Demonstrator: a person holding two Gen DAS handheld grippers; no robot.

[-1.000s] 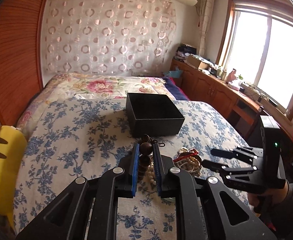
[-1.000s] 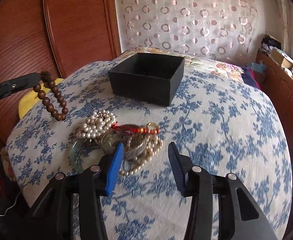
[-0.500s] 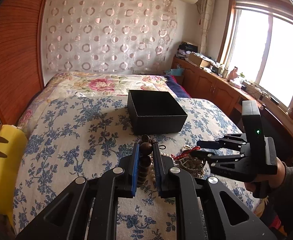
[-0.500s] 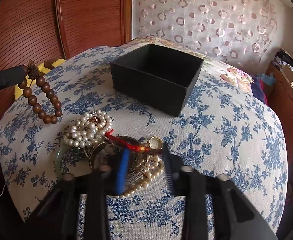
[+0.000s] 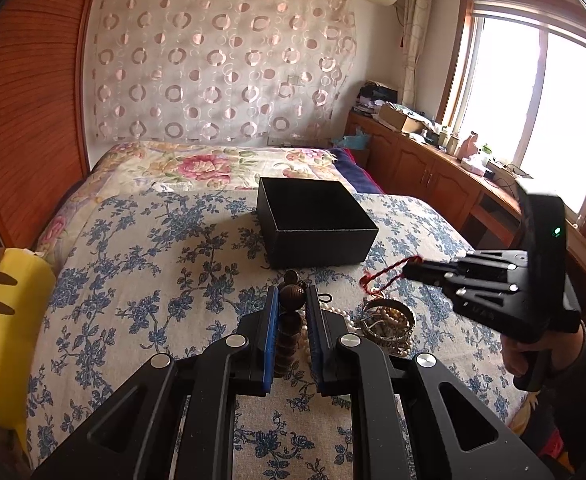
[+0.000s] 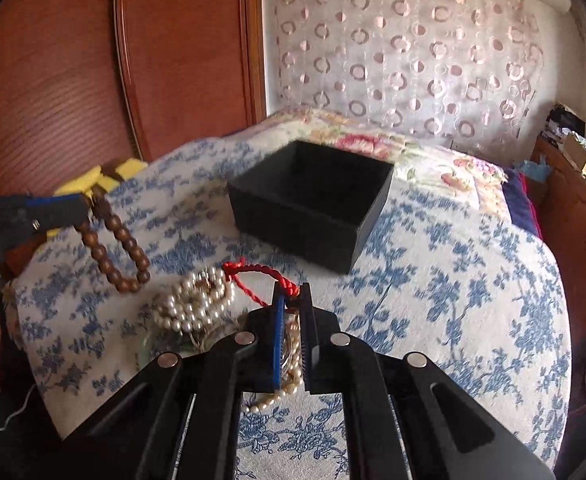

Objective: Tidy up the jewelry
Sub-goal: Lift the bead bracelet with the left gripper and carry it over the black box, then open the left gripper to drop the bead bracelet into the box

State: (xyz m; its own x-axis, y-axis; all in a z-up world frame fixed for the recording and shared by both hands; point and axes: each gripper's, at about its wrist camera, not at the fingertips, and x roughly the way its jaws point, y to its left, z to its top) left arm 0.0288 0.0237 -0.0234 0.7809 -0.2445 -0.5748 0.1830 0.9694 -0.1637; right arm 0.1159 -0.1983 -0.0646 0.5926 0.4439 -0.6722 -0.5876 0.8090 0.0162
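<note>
My left gripper (image 5: 291, 294) is shut on a brown wooden bead bracelet (image 5: 291, 320), which hangs from it above the bedspread in the right wrist view (image 6: 113, 248). My right gripper (image 6: 291, 291) is shut on a red cord bracelet (image 6: 253, 276) and lifts it off the jewelry pile; it shows in the left wrist view (image 5: 407, 268) with the red cord (image 5: 385, 272). White pearl strands (image 6: 195, 300) and bangles (image 5: 389, 322) lie in a pile below. An open black box (image 5: 313, 220) stands just behind the pile (image 6: 313, 200).
The bed has a blue floral spread (image 5: 153, 280). A yellow plush toy (image 5: 5, 320) lies at the left edge. A wooden headboard (image 6: 153, 60) stands at left; cabinets (image 5: 433, 176) run under the window at right.
My right gripper came down on the pile, shut on the red cord bracelet and lifted it. My left gripper kept hold of the wooden bracelet and hardly moved.
</note>
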